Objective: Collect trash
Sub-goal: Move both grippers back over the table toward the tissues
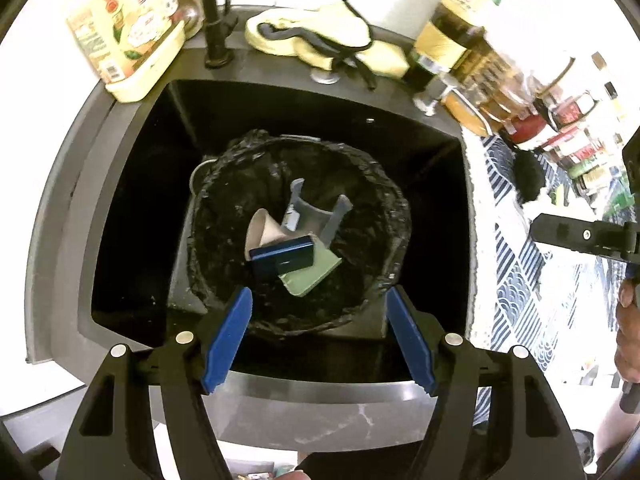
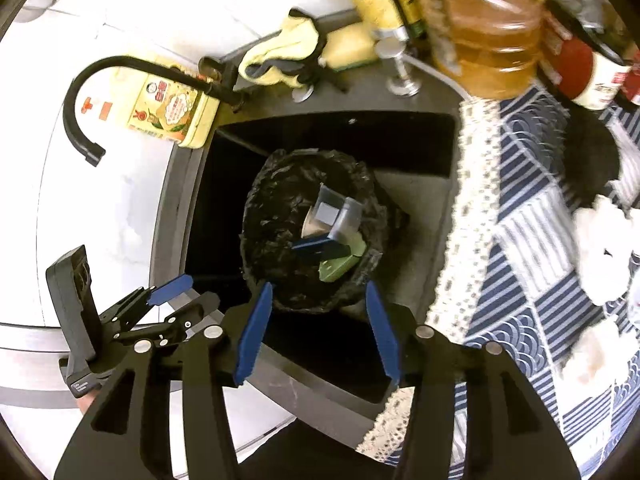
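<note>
Both grippers hang empty over the bin in the sink.

The left gripper (image 1: 318,336) and right gripper (image 2: 318,328) are spread wide, grasping nothing, above a black-lined bin (image 1: 224,216) standing in the dark sink (image 1: 132,184). Inside lie a blue box (image 1: 282,256), green card (image 1: 310,276), grey plastic piece (image 1: 310,218) and paper cone (image 1: 264,232).

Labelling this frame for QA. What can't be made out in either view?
- Bin bottom, both views: hidden under the blue box, green piece and grey piece, and dark liner.
- Bottle labels, left view: motion-blurred, unreadable.
- Oil jug, right view: top cut off by the edge, blurred.
- White clump on the cloth, right view: overexposed, identity unclear.
- Right gripper, left view: mostly cut off by the edge.
</note>
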Tool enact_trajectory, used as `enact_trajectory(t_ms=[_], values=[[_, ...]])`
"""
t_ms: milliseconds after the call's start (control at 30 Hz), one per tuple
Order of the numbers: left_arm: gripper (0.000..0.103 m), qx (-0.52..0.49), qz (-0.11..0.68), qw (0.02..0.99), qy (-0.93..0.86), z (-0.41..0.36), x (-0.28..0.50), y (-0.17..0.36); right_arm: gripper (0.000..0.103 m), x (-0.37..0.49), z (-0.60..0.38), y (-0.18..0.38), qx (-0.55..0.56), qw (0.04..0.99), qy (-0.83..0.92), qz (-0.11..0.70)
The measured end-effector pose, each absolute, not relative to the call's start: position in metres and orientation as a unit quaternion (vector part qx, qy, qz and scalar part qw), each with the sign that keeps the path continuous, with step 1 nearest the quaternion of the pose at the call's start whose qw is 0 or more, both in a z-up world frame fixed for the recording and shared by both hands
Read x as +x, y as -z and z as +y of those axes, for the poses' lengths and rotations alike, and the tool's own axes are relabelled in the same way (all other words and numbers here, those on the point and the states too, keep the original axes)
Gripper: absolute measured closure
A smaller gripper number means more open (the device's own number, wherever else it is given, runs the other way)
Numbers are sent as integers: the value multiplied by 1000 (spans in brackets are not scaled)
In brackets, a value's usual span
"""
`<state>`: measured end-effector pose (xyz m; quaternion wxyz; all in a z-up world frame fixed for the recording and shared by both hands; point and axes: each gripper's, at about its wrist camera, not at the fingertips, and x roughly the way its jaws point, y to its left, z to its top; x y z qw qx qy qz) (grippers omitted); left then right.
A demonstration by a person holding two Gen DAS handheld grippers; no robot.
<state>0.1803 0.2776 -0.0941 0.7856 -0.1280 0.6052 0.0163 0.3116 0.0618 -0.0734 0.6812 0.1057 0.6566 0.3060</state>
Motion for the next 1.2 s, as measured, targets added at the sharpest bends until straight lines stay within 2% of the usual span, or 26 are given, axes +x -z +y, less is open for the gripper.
enact_trajectory(t_ms=[33, 200, 533, 767, 900, 1200], values=[[24, -126, 603, 787, -16, 275, 180, 92, 50, 312, 54, 70, 108, 684, -303, 655], [24, -116, 596, 795, -8, 252, 181, 82, 50, 317, 20, 56, 110, 701, -290, 642], [24, -99, 591, 801, -3, 191, 193, 66, 41, 333, -61, 37, 120, 725, -266, 624], [24, -87, 588, 804, 4, 137, 200, 57, 40, 349, -125, 34, 118, 736, -252, 617], [24, -85, 588, 804, 13, 109, 204, 56, 36, 356, -160, 29, 116, 747, -236, 611], [24, -93, 601, 793, 33, 53, 209, 71, 36, 378, -226, 42, 116, 753, -189, 620]])
